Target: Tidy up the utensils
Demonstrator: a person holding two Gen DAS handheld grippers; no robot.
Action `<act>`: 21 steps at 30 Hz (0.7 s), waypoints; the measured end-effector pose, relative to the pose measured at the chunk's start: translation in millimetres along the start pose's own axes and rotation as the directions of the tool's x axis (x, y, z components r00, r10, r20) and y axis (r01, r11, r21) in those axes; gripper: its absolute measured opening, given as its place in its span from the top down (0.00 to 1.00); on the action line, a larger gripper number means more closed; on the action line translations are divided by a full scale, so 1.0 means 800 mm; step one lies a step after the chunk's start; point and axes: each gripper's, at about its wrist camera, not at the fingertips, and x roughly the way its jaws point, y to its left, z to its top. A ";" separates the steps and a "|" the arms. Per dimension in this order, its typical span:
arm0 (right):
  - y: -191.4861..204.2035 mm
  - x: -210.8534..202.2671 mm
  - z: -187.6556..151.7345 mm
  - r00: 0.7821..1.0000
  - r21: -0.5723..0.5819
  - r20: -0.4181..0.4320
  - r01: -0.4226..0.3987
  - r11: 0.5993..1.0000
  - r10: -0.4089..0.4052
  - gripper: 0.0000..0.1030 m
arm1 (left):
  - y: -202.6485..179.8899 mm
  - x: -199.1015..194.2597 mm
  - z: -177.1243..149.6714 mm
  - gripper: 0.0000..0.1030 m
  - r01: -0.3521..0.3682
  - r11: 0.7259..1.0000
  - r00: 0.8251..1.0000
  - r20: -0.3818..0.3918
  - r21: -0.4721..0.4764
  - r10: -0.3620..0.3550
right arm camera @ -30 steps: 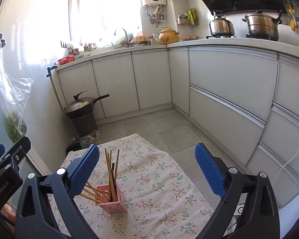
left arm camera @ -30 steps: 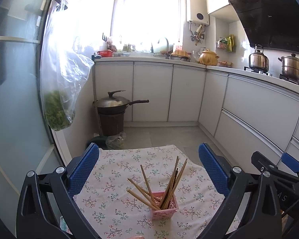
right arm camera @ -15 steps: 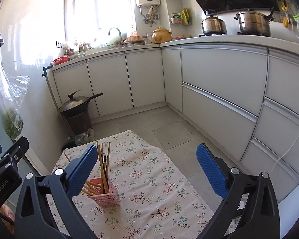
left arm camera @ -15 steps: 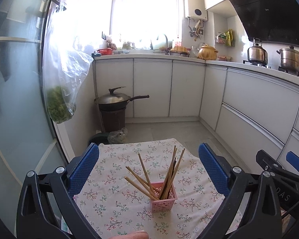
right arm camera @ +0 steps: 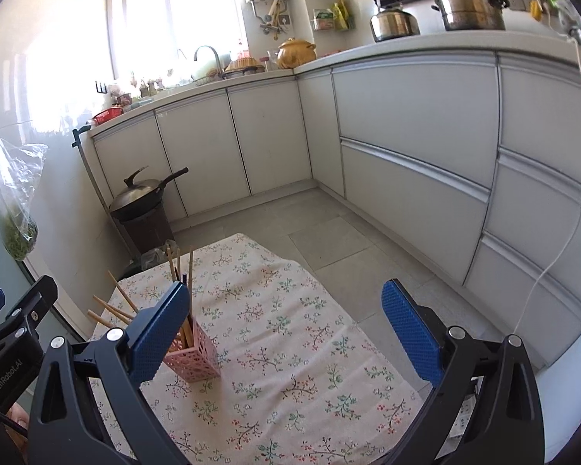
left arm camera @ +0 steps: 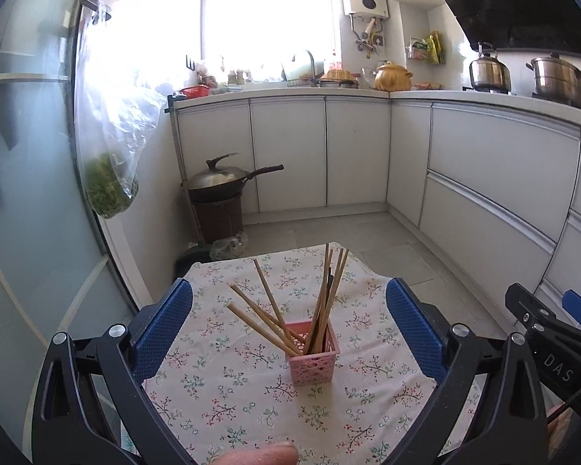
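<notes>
A small pink lattice basket (left arm camera: 312, 360) stands on a floral tablecloth (left arm camera: 228, 399) and holds several wooden chopsticks (left arm camera: 321, 302) that lean out to the left and upward. My left gripper (left arm camera: 290, 333) is open and empty, its blue pads wide apart above and in front of the basket. In the right wrist view the basket (right arm camera: 195, 356) sits at the left, partly behind the left pad. My right gripper (right arm camera: 286, 333) is open and empty over the cloth to the basket's right.
The table (right arm camera: 290, 348) is small, with tiled floor beyond its far and right edges. A wok on a brown stand (left arm camera: 219, 190) is on the floor behind. White cabinets (left arm camera: 484, 178) run along the back and right. A bag of greens (left arm camera: 110, 178) hangs at left.
Both grippers have drawn back and risen a little, so the basket appears farther into view and more cloth shows in front. Both stay open. The basket and chopsticks have not moved.
</notes>
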 end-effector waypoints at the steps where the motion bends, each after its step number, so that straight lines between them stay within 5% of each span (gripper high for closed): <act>1: -0.001 0.000 -0.003 1.000 0.003 -0.001 0.002 1.000 -0.002 0.06 | -0.003 0.000 -0.002 0.07 -0.007 1.000 1.000 0.007 0.003 0.007; 21: -0.009 0.000 -0.011 1.000 -0.003 0.000 0.025 1.000 -0.025 0.06 | -0.008 0.000 -0.005 0.07 -0.003 1.000 1.000 0.029 -0.013 0.003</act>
